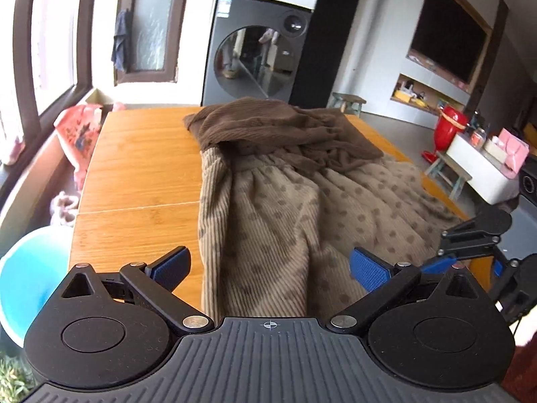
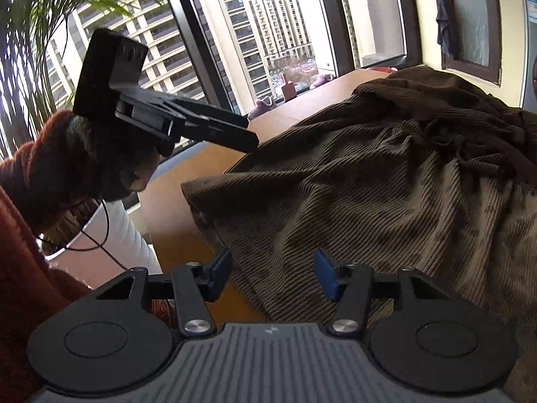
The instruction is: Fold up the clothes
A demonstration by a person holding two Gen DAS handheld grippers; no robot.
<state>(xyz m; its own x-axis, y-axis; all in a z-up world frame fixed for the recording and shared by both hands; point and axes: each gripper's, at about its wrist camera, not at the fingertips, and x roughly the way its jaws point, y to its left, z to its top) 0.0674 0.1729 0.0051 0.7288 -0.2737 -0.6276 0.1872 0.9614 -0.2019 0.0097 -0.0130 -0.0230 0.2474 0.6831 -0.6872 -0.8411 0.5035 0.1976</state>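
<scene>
Grippers, left gripper [image 1: 268, 265] and right gripper [image 2: 273, 275], were held spread and empty at lower centre of each frame over the half-rumpled brown dress [image 1: 285, 201], whose near hem seemingly awaited pinching.

Brown dotted corduroy dress [image 1: 285, 208], rumpled, top bunched, lying on table.

Def someone's apt, high-rise home: washing machine [image 1: 258, 57] in the corner, wall TV [image 1: 449, 33], wood table [image 1: 134, 174] w/ laundry, palm plant [image 2: 40, 10] by big windows [image 2: 268, 33], tower blocks outside.
</scene>
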